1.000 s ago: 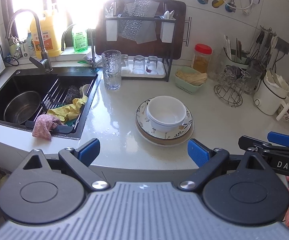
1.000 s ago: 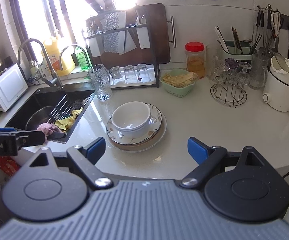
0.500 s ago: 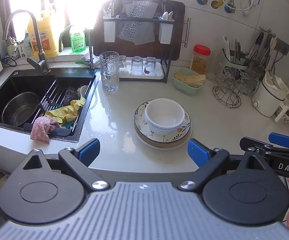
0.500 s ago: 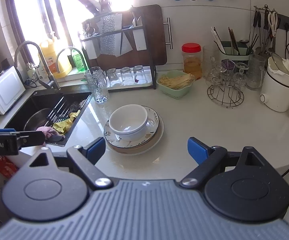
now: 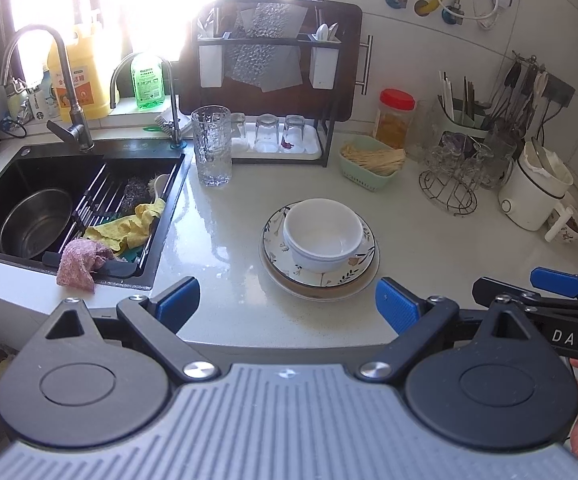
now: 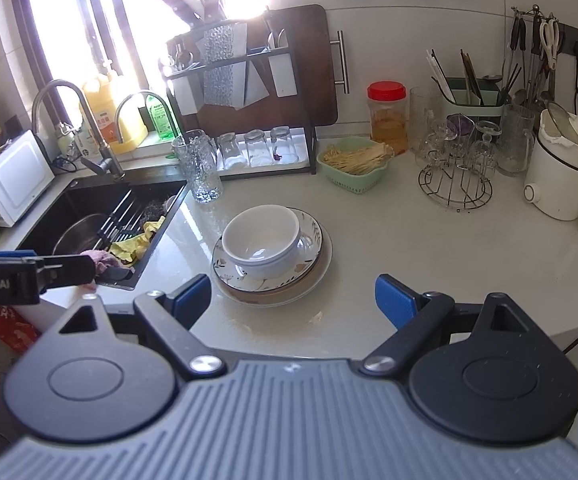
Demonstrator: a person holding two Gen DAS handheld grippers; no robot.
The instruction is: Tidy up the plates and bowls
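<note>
On the counter (image 5: pixel 225 240), just right of the sink (image 5: pixel 69 184), a white bowl (image 5: pixel 323 236) sits in a patterned plate (image 5: pixel 321 276) stacked on a plainer plate (image 5: pixel 329 294). The left gripper (image 5: pixel 287 302) is angled downward short of the stack, blue fingers (image 5: pixel 177 300) spread wide, holding nothing. The right gripper (image 6: pixel 293 300) takes the same downward tilt nearer the counter's edge, fingers (image 6: pixel 395 300) likewise wide apart and empty. Neither touches the stack.

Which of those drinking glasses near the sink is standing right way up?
The tall textured glass on the counter beside the sink. The three small glasses on the rack's white tray are upside down.
</note>
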